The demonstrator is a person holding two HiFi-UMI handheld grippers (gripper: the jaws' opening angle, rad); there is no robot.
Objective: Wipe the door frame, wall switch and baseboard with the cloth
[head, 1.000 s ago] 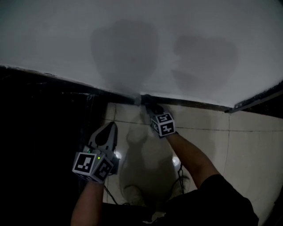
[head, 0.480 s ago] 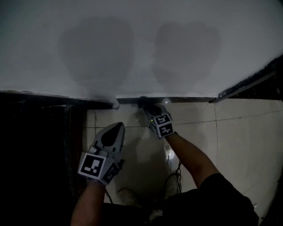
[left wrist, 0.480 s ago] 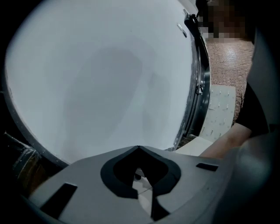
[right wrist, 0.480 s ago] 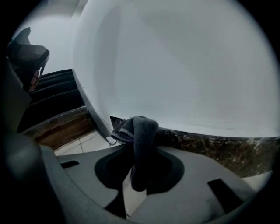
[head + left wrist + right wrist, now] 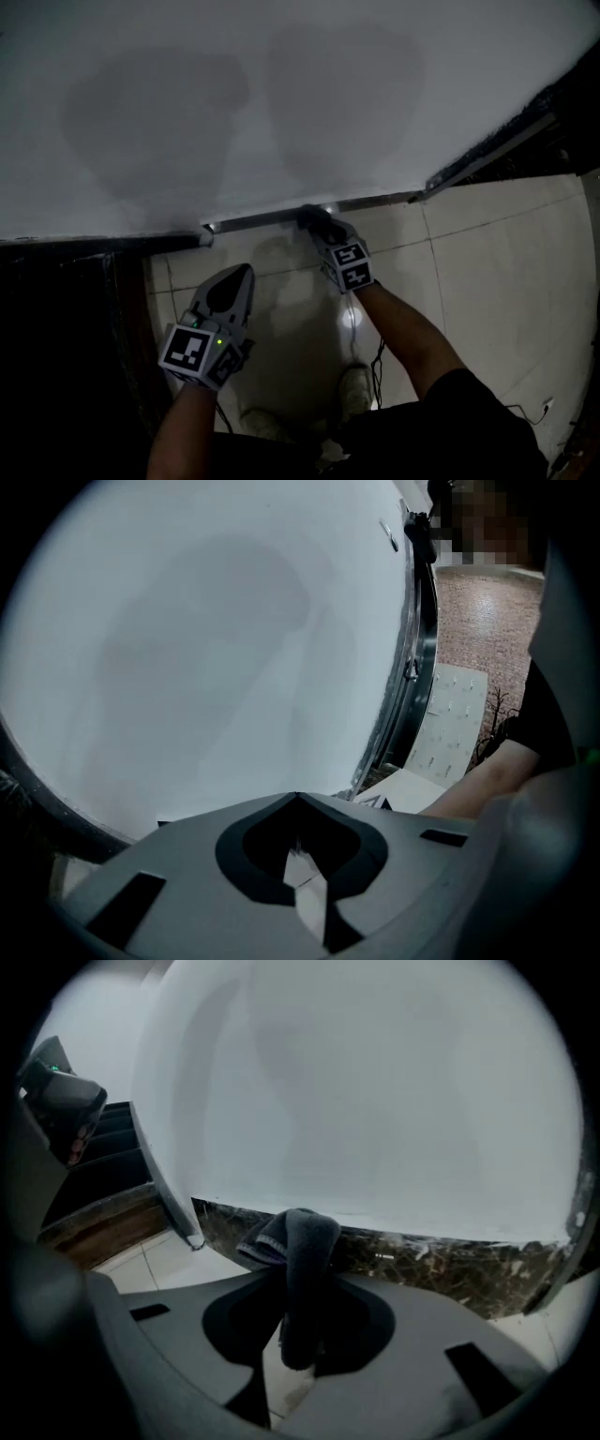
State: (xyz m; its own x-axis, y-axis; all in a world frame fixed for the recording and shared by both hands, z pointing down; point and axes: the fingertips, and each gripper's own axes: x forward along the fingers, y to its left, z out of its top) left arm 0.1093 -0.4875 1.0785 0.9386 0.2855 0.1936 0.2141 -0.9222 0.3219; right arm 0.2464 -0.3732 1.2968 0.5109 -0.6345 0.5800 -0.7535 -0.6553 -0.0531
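Stairs: dark steps [image 5: 103,1162] rise at the far left, beyond the corner of the wall; from overhead that side is only blackness.

Left gripper [image 5: 242,272]: held low over the floor tiles [image 5: 487,272], well back from the wall, pointing towards it. Its fingers [image 5: 298,797] are clenched tip to tip with nothing between them. Its marker cube [image 5: 197,352] sits over the person's left hand.

Wall [image 5: 300,112]: plain white, with two soft grey shadows on it.

Baseboard [image 5: 375,202]: a dark, veined stone strip [image 5: 450,1260] along the foot of the wall, starting at the wall's corner and running right.

Cloth [image 5: 305,1237]: dark grey and folded over in a thick roll. It stands up out of the right gripper's fingers, and its top lies against the face of the baseboard. From overhead it is a dark lump [image 5: 314,218] at the baseboard line.

Right gripper [image 5: 319,228]: reached forward to the foot of the wall, its fingers grasping the cloth [image 5: 300,1283]. Its marker cube [image 5: 349,265] faces up, with the bare forearm behind it.

Metal rail [image 5: 487,150]: a pale strip angling away at the far right, where the baseboard ends.

Floor near the person: a shoe [image 5: 354,389] and a thin cable [image 5: 380,366] on the tiles.
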